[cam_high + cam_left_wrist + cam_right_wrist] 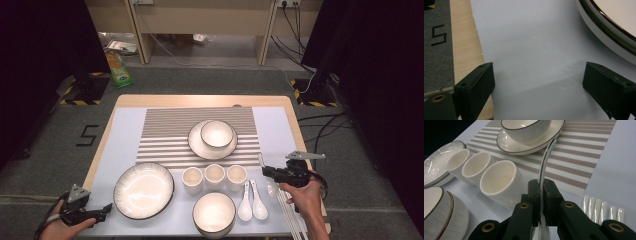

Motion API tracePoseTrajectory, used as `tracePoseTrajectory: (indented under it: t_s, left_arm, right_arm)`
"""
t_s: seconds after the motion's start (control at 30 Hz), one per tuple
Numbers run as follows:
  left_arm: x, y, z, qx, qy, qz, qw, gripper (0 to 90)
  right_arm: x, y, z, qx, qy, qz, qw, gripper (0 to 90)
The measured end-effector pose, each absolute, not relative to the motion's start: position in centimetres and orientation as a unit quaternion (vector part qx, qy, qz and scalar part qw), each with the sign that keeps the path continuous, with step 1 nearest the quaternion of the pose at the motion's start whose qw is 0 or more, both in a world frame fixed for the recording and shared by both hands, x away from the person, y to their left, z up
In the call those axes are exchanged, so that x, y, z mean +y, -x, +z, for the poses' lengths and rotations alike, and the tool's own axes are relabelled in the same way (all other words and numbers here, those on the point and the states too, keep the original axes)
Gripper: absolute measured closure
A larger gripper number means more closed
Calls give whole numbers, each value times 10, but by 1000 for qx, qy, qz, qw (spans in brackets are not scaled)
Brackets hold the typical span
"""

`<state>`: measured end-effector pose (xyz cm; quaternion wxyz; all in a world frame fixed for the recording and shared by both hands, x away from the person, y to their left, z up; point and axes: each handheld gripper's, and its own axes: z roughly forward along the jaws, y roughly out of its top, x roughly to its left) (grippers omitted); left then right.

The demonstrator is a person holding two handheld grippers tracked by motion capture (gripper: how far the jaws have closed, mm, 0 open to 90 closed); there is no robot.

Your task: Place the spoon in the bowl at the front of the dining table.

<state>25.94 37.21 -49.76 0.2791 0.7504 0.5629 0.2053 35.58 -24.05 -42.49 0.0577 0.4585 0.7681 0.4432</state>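
My right gripper hovers at the table's right front, shut on a white ceramic spoon; the spoon's handle rises between the jaws toward the striped mat. Two more white spoons lie just to its left. My left gripper stands open over the pale cloth at the table's front-left corner. Nothing is between its jaws. The large ribbed plate lies just to its right.
Three white cups stand in a row mid-table. A bowl sits on a plate on the striped mat. Another bowl is at the front edge. White chopsticks lie at the right front.
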Motion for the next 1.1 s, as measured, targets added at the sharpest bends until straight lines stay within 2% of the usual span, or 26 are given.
tracePoseTrajectory:
  t_s: [1.1]
  left_arm:
    - [372,-259,-498,563,-749,207,282,95]
  right_arm:
    - [-221,-397,-398,765,-456,451,66,853]
